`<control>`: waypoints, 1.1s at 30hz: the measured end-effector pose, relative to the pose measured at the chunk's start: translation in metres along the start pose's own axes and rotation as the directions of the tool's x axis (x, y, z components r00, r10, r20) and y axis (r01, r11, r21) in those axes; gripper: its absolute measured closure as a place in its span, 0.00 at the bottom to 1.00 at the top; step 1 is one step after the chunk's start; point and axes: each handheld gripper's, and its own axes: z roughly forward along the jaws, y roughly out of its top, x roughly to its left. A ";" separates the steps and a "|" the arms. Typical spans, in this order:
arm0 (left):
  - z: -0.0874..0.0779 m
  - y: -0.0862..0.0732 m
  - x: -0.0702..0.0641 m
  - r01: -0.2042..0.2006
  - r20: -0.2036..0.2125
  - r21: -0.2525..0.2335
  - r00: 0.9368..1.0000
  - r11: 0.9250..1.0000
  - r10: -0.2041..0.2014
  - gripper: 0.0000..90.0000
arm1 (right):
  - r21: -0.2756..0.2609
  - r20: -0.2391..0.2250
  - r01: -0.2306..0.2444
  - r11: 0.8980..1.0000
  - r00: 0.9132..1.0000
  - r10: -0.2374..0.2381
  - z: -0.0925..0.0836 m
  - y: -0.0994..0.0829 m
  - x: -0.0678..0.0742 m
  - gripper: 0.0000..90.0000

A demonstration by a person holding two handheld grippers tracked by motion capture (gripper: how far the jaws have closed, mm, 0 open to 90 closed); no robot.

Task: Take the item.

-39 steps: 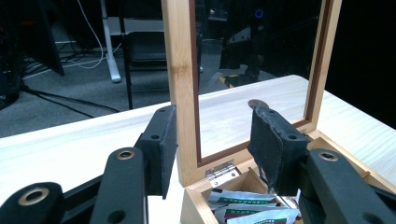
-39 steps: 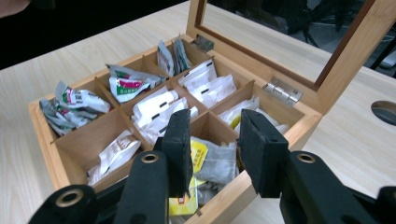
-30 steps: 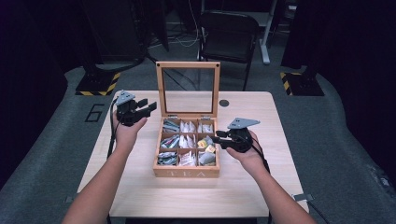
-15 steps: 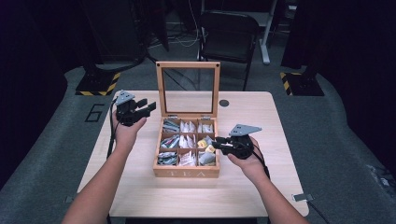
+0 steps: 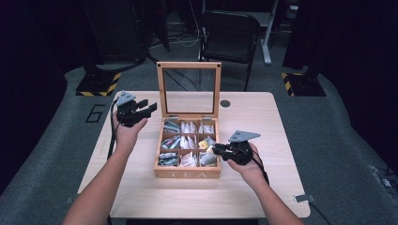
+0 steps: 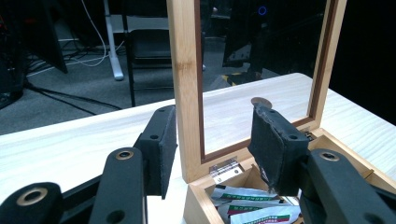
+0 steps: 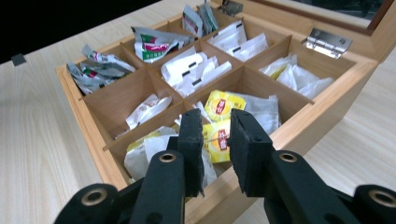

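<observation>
A wooden tea box (image 5: 187, 174) stands mid-table with its glass lid (image 5: 161, 89) upright; its compartments hold tea packets. My left gripper (image 5: 151, 107) hovers at the lid's left side. In the left gripper view its jaws (image 6: 215, 116) stand open, with the lid's wooden post (image 6: 186, 84) seen between them and clear of the right pad. My right gripper (image 5: 212, 150) dips over the box's front right corner. Its jaws (image 7: 215, 114) have just been closing, and a yellow tea packet (image 7: 216, 140) lies in the narrow gap; the pads do not visibly press it.
The table (image 5: 263, 187) has bare wood around the box. A dark round disc (image 5: 225, 103) lies behind the lid. A black chair (image 5: 230, 33) stands beyond the far edge. A small tab (image 5: 300, 198) sits near the front right corner.
My right gripper has sunk toward the box's front right compartments and its jaws have narrowed. The left gripper has stayed where it was.
</observation>
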 end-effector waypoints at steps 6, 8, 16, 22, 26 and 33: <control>0.000 0.000 -0.001 0.001 0.002 0.000 1.000 1.000 -0.001 0.57 | 0.022 -0.014 0.005 1.000 1.000 -0.004 0.006 -0.006 0.000 0.83; 0.000 0.000 -0.001 0.002 0.005 0.002 1.000 1.000 -0.002 0.57 | 0.027 -0.019 0.008 1.000 1.000 -0.007 0.008 -0.007 0.001 0.83; 0.000 0.000 -0.001 0.001 0.005 0.003 1.000 1.000 -0.001 0.56 | 0.042 -0.034 0.010 0.999 0.999 -0.008 0.013 -0.009 0.003 0.91; 0.001 0.000 -0.001 0.002 0.003 0.002 1.000 1.000 -0.002 0.56 | 0.032 -0.053 -0.014 0.999 0.998 0.015 0.013 -0.009 0.001 0.98; 0.000 0.000 0.000 0.003 0.001 -0.001 1.000 1.000 -0.003 0.56 | 0.024 -0.063 -0.018 1.000 0.998 0.019 0.012 -0.008 0.001 0.99; -0.001 0.000 0.001 0.002 -0.003 0.002 1.000 1.000 -0.002 0.56 | 0.016 -0.100 -0.017 1.000 0.995 0.018 0.007 0.000 0.008 1.00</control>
